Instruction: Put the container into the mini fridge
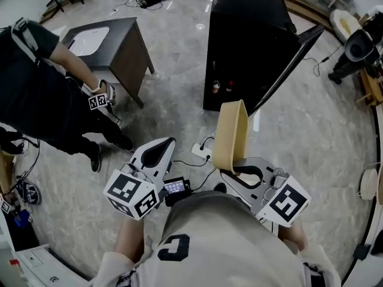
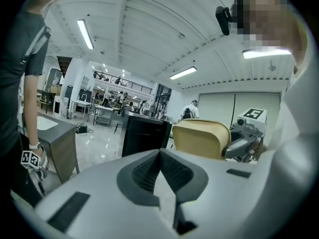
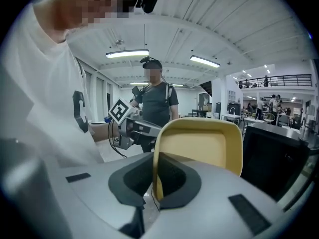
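A: Right hand-held gripper (image 1: 232, 170)?
B: Clenched on container (image 1: 230, 130) rim, upright in the air, well short of mini fridge (image 1: 245, 46).
A: Left hand-held gripper (image 1: 157, 153)?
B: Closed, empty.
A: Progress?
B: Pickup done, door (image 1: 293, 64) looks open. Placing inside and release left.

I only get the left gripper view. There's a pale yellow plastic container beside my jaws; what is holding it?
Observer: The right gripper is shut on one side wall of the pale yellow plastic container, holding it on edge.
Operator: Is the black mini fridge open?
Observer: Yes. In the head view its door stands swung open at the picture's right.
Operator: Anything lying in my path?
Observer: A white power strip lies on the floor between you and the fridge.
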`<state>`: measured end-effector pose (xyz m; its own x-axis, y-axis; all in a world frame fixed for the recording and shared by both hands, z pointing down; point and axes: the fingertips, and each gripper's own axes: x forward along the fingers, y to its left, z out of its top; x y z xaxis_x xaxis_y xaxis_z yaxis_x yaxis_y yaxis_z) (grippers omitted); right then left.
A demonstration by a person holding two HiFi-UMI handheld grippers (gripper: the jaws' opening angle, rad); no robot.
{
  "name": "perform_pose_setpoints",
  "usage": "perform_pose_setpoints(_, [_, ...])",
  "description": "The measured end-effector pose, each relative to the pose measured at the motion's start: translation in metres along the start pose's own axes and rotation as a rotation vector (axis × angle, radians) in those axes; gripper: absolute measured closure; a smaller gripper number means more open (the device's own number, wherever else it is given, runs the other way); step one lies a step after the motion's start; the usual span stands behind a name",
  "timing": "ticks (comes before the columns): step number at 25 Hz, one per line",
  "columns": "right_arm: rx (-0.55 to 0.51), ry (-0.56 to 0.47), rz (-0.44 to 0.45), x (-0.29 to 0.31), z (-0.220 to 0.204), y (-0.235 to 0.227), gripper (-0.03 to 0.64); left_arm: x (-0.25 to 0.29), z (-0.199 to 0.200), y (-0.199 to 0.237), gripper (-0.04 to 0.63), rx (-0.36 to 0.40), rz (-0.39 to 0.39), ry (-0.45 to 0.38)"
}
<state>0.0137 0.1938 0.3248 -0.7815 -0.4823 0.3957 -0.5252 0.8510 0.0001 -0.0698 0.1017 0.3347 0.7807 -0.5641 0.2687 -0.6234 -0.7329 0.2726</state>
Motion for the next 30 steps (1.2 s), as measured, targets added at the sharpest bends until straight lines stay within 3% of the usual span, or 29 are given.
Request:
perform_pose_setpoints(8, [-0.01,-0.003,0.056,-0.048,-0.026,-0.037,0.586,0.041,0.003,-0.039,0.554,-0.007,0.083,0.014])
perform_pose_setpoints(18, [-0.051,-0.09,0.13,-0.066,-0.022,-0.058,0.586,0.034,0.024,-0.033,0.554,0.038,0.238,-0.001])
perform_pose_setpoints(24, [-0.091,-0.019,0.14,-0.047,-0.025,-0.059,0.586,0.025,0.029,-0.004,0.554,0.07,0.229,0.01])
perform_pose_setpoints(27, [-0.071,0.038,0.138,-0.032,-0.024,-0.063,0.586,0.027,0.024,0.015,0.554,0.032,0.226,0.008])
perform_pose_setpoints(30, [-0.071,0.055,0.102,-0.01,-0.014,-0.081,0.586,0.049,0.024,0.036,0.554,0.002,0.149,0.02])
